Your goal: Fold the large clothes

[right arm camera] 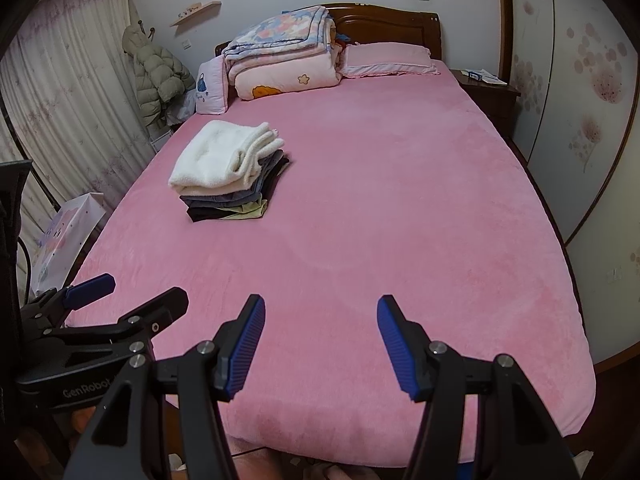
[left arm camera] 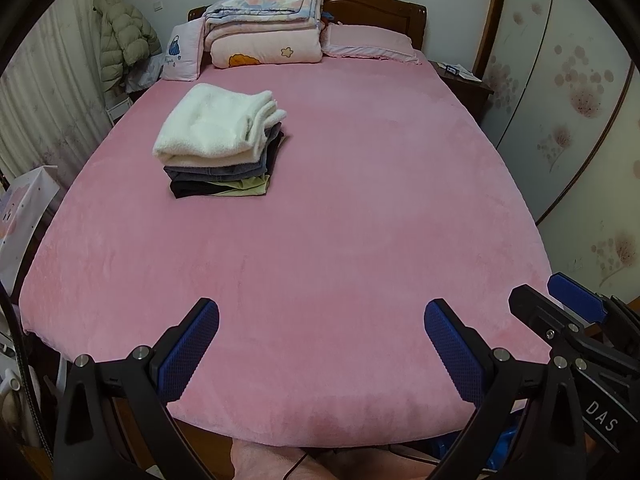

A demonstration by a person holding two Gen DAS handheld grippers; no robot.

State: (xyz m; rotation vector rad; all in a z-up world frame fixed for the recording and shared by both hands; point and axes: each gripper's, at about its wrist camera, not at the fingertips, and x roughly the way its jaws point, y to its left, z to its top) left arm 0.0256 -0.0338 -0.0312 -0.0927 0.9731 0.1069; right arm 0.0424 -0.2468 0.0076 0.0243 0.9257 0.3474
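A stack of folded clothes (left arm camera: 222, 144) lies on the left middle of the pink bed (left arm camera: 340, 240), with a white fleecy garment (left arm camera: 216, 124) on top and grey, black and yellow-green pieces below. It also shows in the right wrist view (right arm camera: 230, 172). My left gripper (left arm camera: 320, 316) is open and empty above the bed's near edge. My right gripper (right arm camera: 320, 312) is open and empty beside it, and shows at the right edge of the left wrist view (left arm camera: 556, 300). The left gripper shows at the left of the right wrist view (right arm camera: 132, 292).
Folded quilts (left arm camera: 266, 28) and a pink pillow (left arm camera: 370, 44) lie at the wooden headboard (left arm camera: 376, 4). A nightstand (left arm camera: 464, 84) stands at the far right, wardrobe doors (left arm camera: 580, 120) along the right. A puffy jacket (left arm camera: 124, 40) and curtains (left arm camera: 44, 120) hang left. A gift bag (left arm camera: 24, 208) stands left of the bed.
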